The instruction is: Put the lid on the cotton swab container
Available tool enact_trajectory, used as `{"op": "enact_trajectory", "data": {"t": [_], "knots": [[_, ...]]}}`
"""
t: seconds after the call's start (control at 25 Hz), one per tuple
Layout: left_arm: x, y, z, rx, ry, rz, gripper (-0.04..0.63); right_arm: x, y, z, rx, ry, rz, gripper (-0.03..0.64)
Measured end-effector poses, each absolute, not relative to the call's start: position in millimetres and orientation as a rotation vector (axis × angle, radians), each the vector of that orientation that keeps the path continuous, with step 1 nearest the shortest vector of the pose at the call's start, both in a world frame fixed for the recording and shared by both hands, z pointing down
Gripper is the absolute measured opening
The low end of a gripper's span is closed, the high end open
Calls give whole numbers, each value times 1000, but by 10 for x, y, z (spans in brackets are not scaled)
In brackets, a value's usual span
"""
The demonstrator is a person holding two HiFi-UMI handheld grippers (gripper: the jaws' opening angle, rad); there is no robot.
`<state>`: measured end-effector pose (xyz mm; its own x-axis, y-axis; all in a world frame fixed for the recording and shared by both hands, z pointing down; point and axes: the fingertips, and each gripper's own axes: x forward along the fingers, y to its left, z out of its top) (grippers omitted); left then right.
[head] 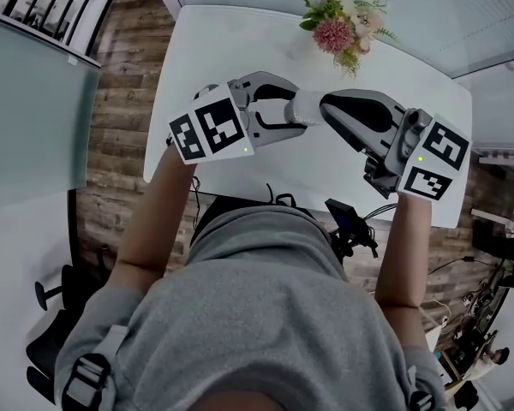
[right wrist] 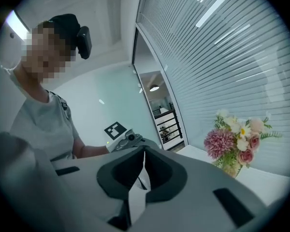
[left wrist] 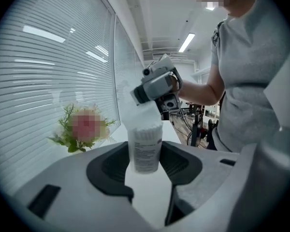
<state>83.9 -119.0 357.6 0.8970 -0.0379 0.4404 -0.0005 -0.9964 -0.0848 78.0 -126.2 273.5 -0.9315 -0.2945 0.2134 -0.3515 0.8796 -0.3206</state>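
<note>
My left gripper (head: 298,110) (left wrist: 145,162) holds the cotton swab container (left wrist: 145,151) upright above the white table (head: 240,50); its pads press on both sides. The container (head: 307,106) is a clear tub with a printed label, full of swabs. A translucent white lid (left wrist: 141,114) hangs just over its mouth, slightly tilted. My right gripper (head: 331,106) (left wrist: 156,102) comes in from the opposite side and is shut on the lid's upper edge. In the right gripper view the jaws (right wrist: 144,170) meet on a thin white sliver, and the left gripper (right wrist: 128,140) shows just beyond.
A bunch of pink and white flowers (head: 338,24) (right wrist: 234,139) stands at the table's far edge by the window blinds. The person stands close to the table's near edge. Cables and gear (head: 351,225) lie on the floor below.
</note>
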Motion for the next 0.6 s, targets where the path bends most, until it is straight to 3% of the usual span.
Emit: {"op": "enact_trajectory", "data": {"t": [0.6], "knots": [[811, -1221, 3617, -3088, 25, -704, 195, 702, -1231, 2902, 498, -2794, 432, 26]]}}
